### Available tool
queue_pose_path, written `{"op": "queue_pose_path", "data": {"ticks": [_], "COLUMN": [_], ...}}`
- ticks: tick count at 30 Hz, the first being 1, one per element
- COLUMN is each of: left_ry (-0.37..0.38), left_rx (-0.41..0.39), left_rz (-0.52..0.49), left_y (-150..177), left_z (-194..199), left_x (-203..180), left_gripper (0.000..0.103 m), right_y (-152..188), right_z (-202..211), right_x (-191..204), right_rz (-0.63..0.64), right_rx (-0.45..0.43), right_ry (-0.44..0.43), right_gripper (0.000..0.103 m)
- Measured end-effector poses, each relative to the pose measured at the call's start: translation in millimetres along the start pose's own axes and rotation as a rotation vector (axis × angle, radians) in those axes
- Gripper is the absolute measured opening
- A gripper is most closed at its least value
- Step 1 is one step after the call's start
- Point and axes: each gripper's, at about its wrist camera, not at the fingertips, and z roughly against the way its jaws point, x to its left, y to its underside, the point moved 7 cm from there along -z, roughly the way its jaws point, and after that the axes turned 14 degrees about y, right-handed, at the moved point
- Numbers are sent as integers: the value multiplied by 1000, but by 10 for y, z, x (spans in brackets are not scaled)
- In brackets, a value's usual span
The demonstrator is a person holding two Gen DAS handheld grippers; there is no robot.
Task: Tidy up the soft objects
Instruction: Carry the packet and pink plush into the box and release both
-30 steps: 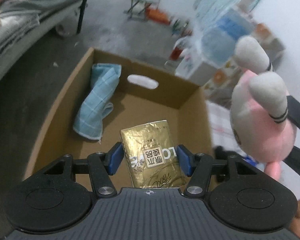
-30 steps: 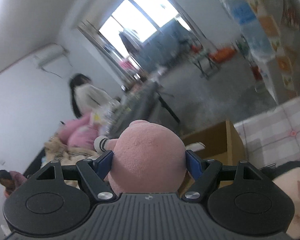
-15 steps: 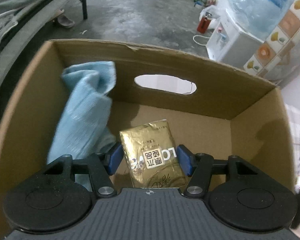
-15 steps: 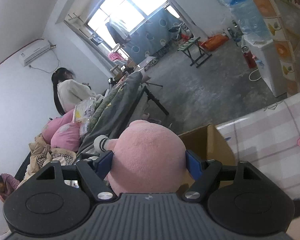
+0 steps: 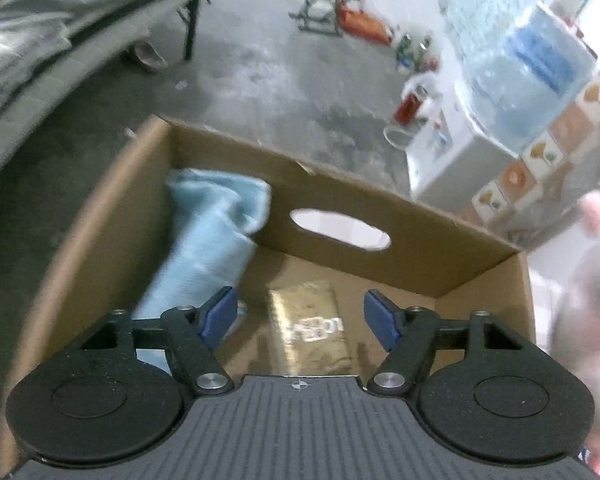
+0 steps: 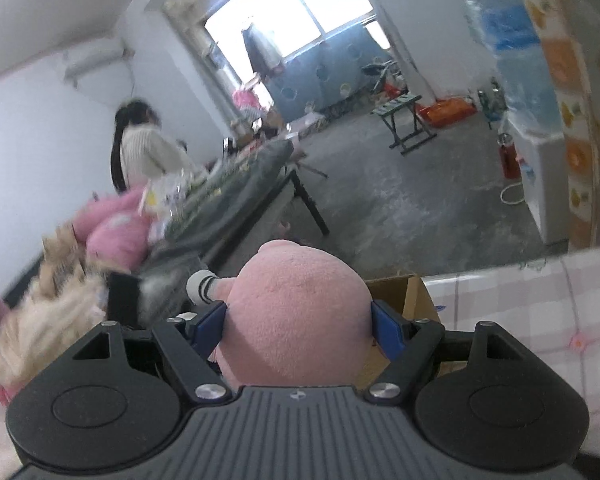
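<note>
In the left wrist view a gold tissue pack point(image 5: 310, 330) lies on the floor of an open cardboard box point(image 5: 428, 256), beside a light blue towel point(image 5: 208, 240) that leans in the box's left corner. My left gripper point(image 5: 302, 320) hangs over the pack with its jaws opening, and the blue pads stand clear of the pack on both sides. In the right wrist view my right gripper point(image 6: 298, 330) is shut on a pink plush toy point(image 6: 296, 316), whose white striped ear point(image 6: 202, 286) sticks out to the left. The same plush toy point(image 5: 588, 280) shows as a blur at the right edge of the left view.
A corner of the cardboard box point(image 6: 404, 292) lies just beyond the plush, next to a checked tablecloth point(image 6: 540, 312). A person in white point(image 6: 140, 148) stands at the far left by a long table point(image 6: 236, 200) with pink cushions. A white cabinet point(image 5: 472, 156) stands right of the box.
The left gripper's pads have spread apart and let go of the gold pack, which now lies lower on the box floor. The right gripper still holds the plush and has rolled a little.
</note>
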Motion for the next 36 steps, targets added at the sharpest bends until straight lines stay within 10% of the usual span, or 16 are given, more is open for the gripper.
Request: {"op": "queue_pose_path", "data": {"ticks": [7, 20, 25, 36], "left_ry": [-64, 1, 12, 20], "left_rx": [-118, -95, -86, -73], "left_rz": [20, 59, 65, 66], "left_y": [-37, 59, 73, 102], "left_z": [518, 583, 550, 511], "left_x": [154, 268, 283, 297], "left_gripper": [71, 71, 71, 71], "right_y": [89, 835, 839, 910], "right_z": [-370, -1337, -1106, -1305], "right_x": [411, 993, 1109, 849], "right_rz": [308, 1008, 1007, 890], "right_rx": [60, 147, 81, 257], "right_ry": [103, 494, 474, 473], "right_gripper": [58, 62, 41, 40]}}
